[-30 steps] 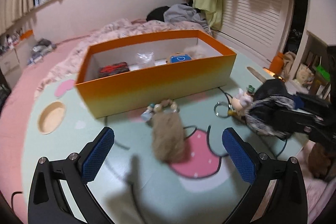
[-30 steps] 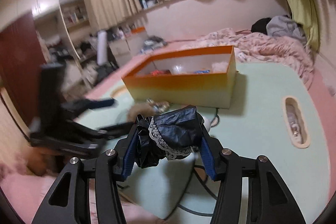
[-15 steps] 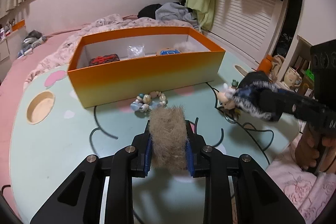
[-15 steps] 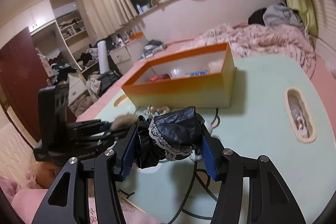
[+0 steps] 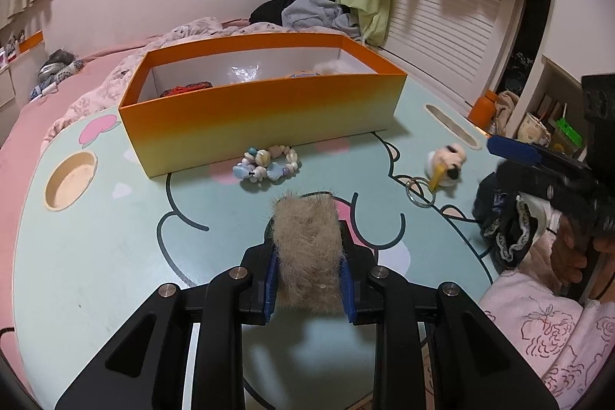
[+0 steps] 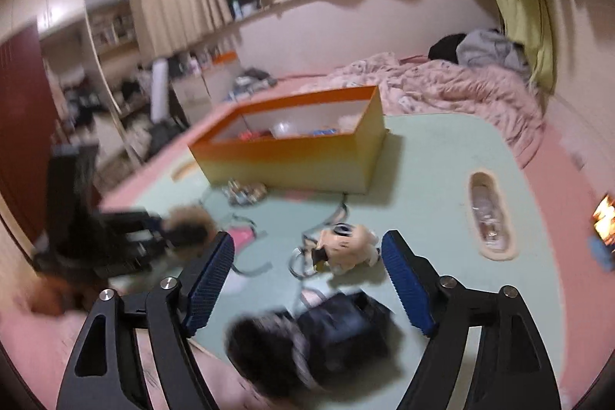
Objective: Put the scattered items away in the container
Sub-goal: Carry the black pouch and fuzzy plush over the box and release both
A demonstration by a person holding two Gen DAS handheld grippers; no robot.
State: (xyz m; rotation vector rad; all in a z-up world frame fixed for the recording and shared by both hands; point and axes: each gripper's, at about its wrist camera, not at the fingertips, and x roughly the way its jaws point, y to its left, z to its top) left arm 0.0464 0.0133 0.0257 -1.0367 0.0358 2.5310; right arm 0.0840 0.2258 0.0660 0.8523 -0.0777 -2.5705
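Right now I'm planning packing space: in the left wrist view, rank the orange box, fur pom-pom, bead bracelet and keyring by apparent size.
1. orange box
2. fur pom-pom, though nearness to the camera inflates it
3. bead bracelet
4. keyring

surface: green table (image 5: pixel 96 256) | lying on it: orange box (image 5: pixel 261 118); bead bracelet (image 5: pixel 269 168) just beside box; toy keychain (image 5: pixel 442 168); black lace cloth (image 6: pixel 326 333) at near edge

The left gripper (image 5: pixel 307 268), wide open a second ago, has clamped the fur tuft (image 5: pixel 306 248). The right gripper (image 6: pixel 307 283) has just been opening; the black lace bundle (image 6: pixel 311 344) it held now lies blurred at 6 o'clock below its pads.
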